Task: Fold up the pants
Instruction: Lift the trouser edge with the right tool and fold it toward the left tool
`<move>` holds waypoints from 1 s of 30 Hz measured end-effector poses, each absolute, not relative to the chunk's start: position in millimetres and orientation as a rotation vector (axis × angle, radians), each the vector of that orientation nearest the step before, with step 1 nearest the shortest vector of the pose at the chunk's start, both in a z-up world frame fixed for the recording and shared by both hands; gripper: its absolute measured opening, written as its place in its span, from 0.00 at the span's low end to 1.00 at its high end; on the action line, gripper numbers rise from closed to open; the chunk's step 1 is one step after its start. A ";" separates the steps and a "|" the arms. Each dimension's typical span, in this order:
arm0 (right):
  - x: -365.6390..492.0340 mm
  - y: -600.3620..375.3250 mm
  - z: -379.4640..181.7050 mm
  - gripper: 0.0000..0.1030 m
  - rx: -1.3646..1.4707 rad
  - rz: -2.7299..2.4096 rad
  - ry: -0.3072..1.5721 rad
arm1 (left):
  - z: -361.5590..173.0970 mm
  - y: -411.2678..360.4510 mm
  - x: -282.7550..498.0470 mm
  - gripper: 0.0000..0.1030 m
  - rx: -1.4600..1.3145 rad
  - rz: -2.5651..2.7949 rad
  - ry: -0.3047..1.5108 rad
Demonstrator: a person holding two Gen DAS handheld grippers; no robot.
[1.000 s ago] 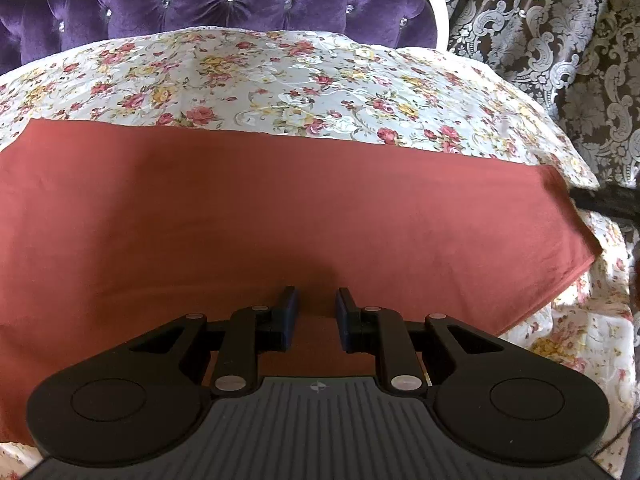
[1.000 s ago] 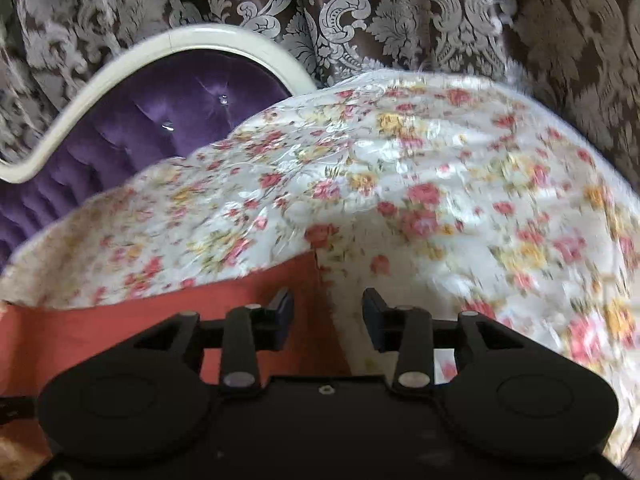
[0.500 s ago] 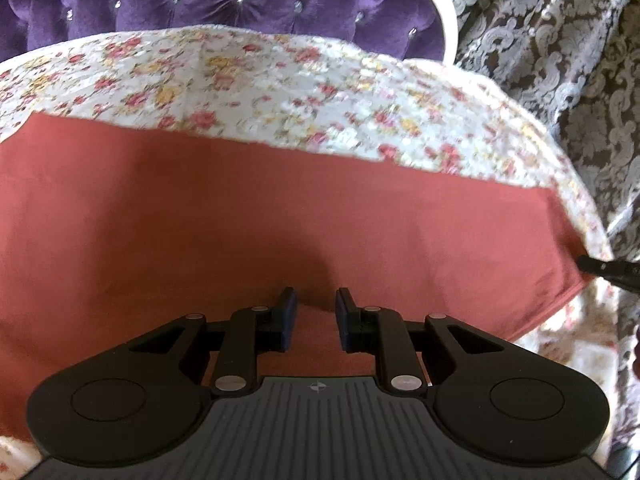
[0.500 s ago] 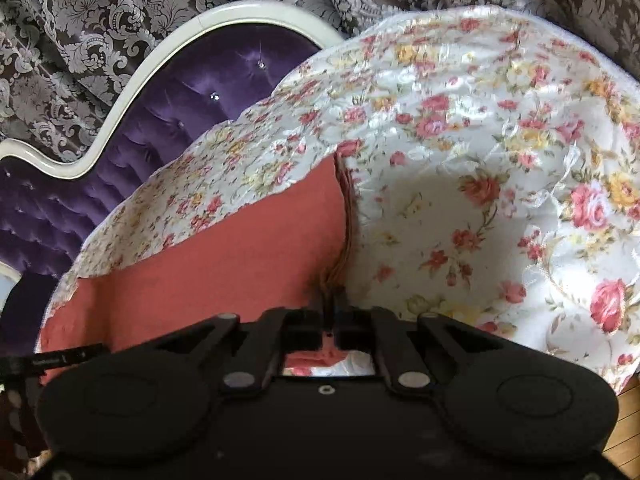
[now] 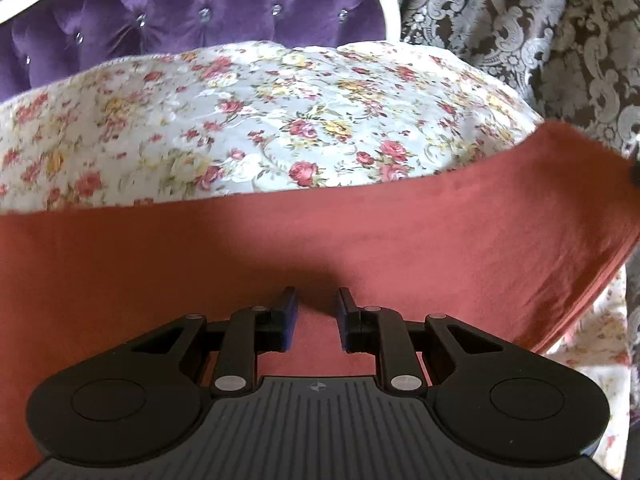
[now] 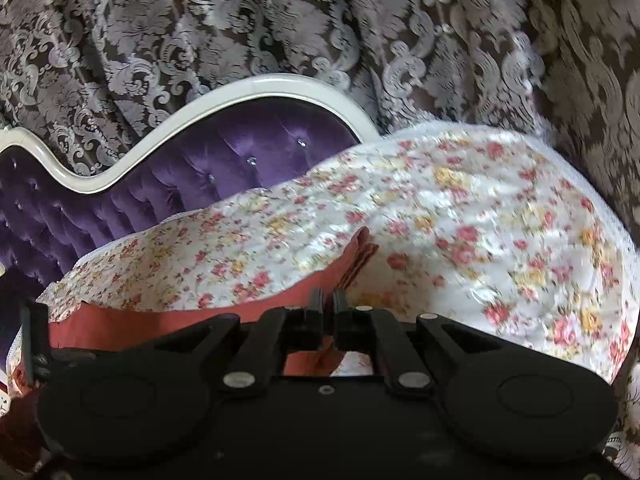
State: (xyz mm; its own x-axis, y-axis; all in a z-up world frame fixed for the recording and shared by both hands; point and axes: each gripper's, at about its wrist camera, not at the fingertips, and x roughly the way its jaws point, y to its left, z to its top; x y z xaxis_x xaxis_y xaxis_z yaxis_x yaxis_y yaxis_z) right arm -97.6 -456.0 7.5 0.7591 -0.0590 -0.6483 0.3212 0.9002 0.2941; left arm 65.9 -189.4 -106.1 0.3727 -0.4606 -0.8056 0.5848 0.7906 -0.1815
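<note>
Setting: bed with a flowered bedspread point(image 5: 304, 120), a purple tufted headboard point(image 5: 192, 12) at its far end and patterned curtains point(image 6: 280, 20) behind that.
Pants: the rust-red pants point(image 5: 280, 256) lie spread across the bedspread, on the side away from the headboard.
Change: a second ago the right hand-held gripper point(image 6: 327, 300) stood open over the pants' end; now it is clamped on that end and has lifted it off the bedspread. In the left view that end now rises at the far right, so a fold is probably starting.
Right hand-held gripper: closed tight on a pinch of the cloth.
Left hand-held gripper point(image 5: 313, 312): narrowly parted over the pants, fingers point(image 5: 289, 312) at the cloth; whether it grips any cloth I cannot tell.
</note>
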 end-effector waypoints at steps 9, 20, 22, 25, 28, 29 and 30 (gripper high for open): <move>-60.1 -356.3 69.0 0.06 0.270 -0.097 0.599 | -84.9 -99.9 80.8 0.20 0.005 -0.544 0.941; 20.6 -154.0 32.9 0.02 0.266 0.262 0.597 | -71.2 59.3 81.9 0.20 -0.101 -0.250 0.897; 30.8 -118.1 6.6 0.02 0.218 0.274 0.631 | -72.7 78.0 83.2 0.20 -0.121 -0.213 0.907; 31.2 -78.3 -28.2 0.04 0.111 0.233 0.672 | -74.4 95.4 82.1 0.20 -0.168 -0.210 0.924; 12.5 -70.7 -41.5 0.09 0.050 0.194 0.674 | -73.4 93.1 78.9 0.21 -0.192 -0.251 0.927; 6.0 -72.7 -42.8 0.17 0.029 0.174 0.677 | -73.4 87.0 79.1 0.23 -0.204 -0.282 0.933; -5.4 -81.0 -45.1 0.27 0.004 0.144 0.676 | -73.4 80.3 80.0 0.24 -0.217 -0.319 0.938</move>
